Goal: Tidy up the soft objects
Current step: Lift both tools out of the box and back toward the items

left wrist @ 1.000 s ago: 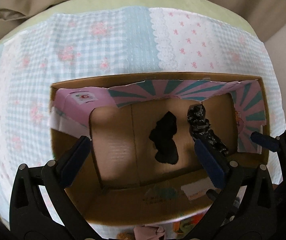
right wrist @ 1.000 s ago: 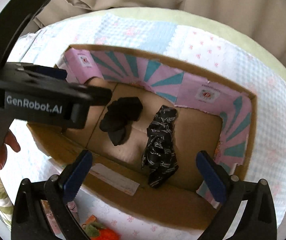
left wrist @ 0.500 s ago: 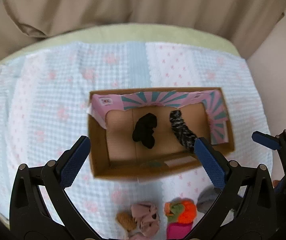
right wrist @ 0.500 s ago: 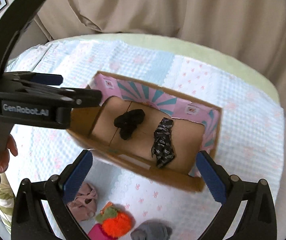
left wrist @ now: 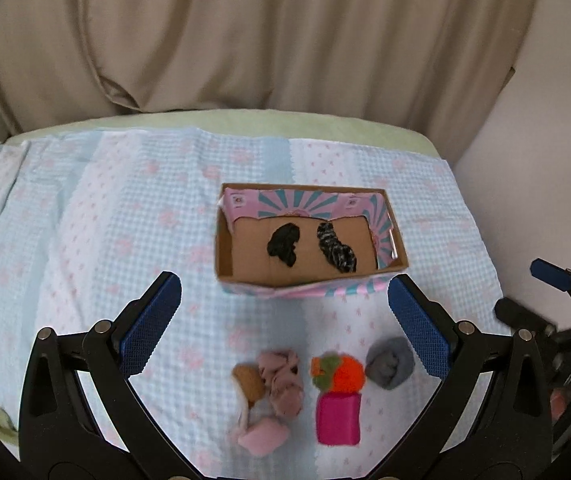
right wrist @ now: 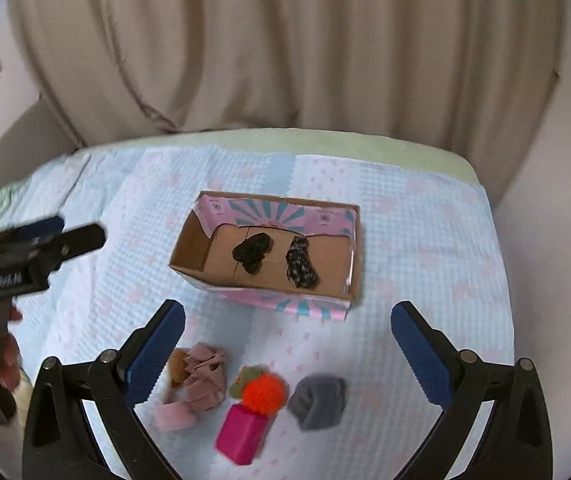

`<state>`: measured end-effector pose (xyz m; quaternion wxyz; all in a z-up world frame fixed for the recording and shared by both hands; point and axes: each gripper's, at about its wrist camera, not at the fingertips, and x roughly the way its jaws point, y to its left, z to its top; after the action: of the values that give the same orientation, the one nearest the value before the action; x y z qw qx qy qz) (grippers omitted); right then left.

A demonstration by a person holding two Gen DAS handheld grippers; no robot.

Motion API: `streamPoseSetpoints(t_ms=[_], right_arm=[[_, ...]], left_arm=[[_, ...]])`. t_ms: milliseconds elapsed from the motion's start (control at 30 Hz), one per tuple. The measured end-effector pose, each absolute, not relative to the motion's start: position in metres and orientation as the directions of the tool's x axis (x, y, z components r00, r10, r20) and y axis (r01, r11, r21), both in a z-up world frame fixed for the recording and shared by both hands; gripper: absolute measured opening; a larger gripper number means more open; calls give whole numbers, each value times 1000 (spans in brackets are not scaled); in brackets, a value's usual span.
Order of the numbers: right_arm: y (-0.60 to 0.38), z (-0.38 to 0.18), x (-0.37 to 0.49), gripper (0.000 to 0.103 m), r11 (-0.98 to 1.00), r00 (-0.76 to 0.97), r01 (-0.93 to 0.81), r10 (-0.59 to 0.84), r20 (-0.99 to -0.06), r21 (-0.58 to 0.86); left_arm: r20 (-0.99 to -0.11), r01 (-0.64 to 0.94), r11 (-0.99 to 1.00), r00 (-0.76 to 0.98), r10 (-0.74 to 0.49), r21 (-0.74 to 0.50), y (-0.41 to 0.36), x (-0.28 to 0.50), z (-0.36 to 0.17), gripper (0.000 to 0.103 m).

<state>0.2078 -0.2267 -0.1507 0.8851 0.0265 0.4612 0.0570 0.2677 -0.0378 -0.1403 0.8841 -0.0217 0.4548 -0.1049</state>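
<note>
I see a beige curtain point(left wrist: 245, 40) hanging behind everything, and in front of it the bed covered by a pale blue and pink checked blanket point(left wrist: 105, 220). My landmark is the cardboard box point(left wrist: 225, 252), which sits on the blanket with its pink and teal flaps folded inward. Inside the box, on its brown floor, lie two dark soft items side by side and apart: a plain black bundle point(left wrist: 283, 244) toward the left and a black-and-white patterned bundle point(left wrist: 335, 248) toward the right. Nearer to me than the box, a loose row of soft things rests on the blanket, none touching the box: a grey rolled bundle point(left wrist: 389, 362) below the box's right end, an orange pom-pom piece with green trim point(left wrist: 339, 374) touching the top of a magenta block point(left wrist: 337, 418), a dusty pink crumpled cloth point(left wrist: 283, 380) below the box's middle, a small brown piece point(left wrist: 249, 382) pressed against that cloth, and a light pink pad point(left wrist: 263, 436) closest to me. My left gripper point(left wrist: 285, 312) hovers above that row on the near side of the box, its blue pads point(left wrist: 149, 320) spread wide and holding nothing. My right gripper point(right wrist: 287, 336) hovers likewise, pads point(right wrist: 421, 352) wide apart and bare.
</note>
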Motion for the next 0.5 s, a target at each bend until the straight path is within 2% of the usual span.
streamPoseSetpoints(t_ms=[167,500], right_arm=[[-233,-147,167,103,992,582,3,103,-807,129],[-230,-183,108,103,992,585,-22,112,-803,122]], left_arm=[[-781,121,984,598,-179,-133,-19,212,-136,103],[-771,32,989,623,-132,-144,-4,119,-170,103]])
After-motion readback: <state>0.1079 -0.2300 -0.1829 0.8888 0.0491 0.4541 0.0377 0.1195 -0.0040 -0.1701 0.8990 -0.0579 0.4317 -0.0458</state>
